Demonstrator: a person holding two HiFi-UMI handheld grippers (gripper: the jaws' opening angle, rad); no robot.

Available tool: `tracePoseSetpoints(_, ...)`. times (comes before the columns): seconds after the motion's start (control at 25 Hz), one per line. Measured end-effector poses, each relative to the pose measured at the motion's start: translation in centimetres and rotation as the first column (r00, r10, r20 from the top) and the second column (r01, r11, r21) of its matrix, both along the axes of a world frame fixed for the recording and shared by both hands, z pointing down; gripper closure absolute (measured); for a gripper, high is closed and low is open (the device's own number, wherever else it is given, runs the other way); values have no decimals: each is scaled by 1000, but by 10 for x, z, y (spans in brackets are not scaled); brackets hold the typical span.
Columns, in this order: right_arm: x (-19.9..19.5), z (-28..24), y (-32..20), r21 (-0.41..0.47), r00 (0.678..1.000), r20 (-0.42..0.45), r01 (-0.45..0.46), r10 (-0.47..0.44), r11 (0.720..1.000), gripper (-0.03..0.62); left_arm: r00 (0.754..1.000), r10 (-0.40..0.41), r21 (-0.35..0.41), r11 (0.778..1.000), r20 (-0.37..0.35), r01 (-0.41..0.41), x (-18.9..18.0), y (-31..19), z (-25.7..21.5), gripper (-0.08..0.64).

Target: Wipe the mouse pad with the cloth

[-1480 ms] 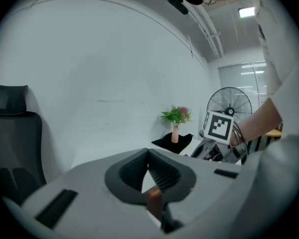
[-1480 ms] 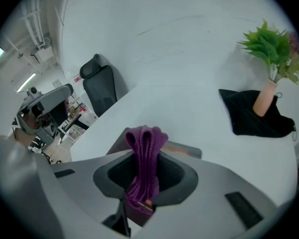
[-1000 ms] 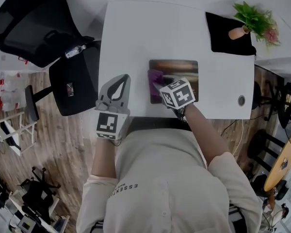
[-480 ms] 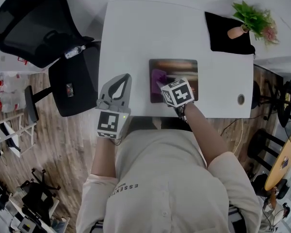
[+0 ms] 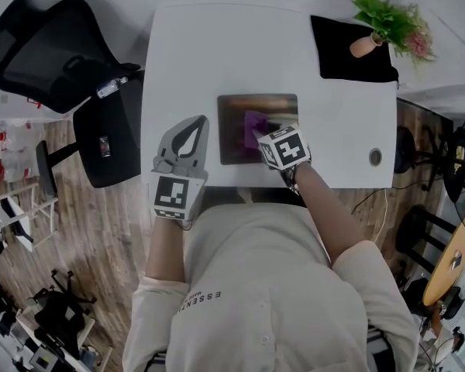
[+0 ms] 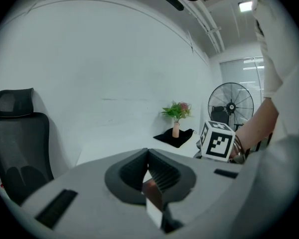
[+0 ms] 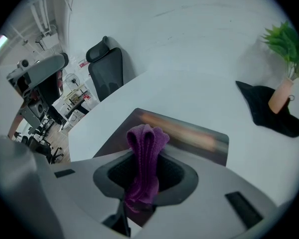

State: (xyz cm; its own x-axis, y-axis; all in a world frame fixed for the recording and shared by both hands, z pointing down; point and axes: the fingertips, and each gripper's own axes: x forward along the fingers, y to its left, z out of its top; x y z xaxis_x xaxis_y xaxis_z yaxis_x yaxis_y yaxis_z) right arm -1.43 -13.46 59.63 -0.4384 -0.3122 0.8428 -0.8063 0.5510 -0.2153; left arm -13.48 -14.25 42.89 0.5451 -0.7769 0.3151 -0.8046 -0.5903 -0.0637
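Right gripper clamps the cloth, its folds poking forward onto the pad, likely for dragging across it. Left gripper sits beside the pad, jaws together and empty, clear of the stroke.

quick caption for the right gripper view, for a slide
Right gripper shut on a folded purple cloth, held over the dark mouse pad on a white table.

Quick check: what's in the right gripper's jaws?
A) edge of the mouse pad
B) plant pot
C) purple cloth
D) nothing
C: the right gripper is shut on the purple cloth, which sticks out from between its jaws above the mouse pad.
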Motion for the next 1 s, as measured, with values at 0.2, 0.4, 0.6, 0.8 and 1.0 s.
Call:
tracePoseSetpoints(0.2,40,2,0,-29,998,-17,-57,56,998,485,1000,-3,6,1000,-11,3,29,-2,-1,558)
tracePoseSetpoints(0.4,71,5,-2,-48,996,-4,-85,85,995,485,999,-5,24,1000,-44,6,54,-8,-5,558)
tracePoseSetpoints(0.6,106,4,-5,-53,990,-43,-137,135,989,485,998,0,13,1000,-62,0,71,-10,-2,558)
tracePoseSetpoints(0.8,134,5,-4,-45,982,-91,-168,164,985,485,998,3,12,1000,-66,-2,78,-9,-3,558)
tracePoseSetpoints(1.0,148,-2,-4,-13,974,-157,-170,165,985,485,998,15,16,1000,-67,-14,73,-7,-7,558)
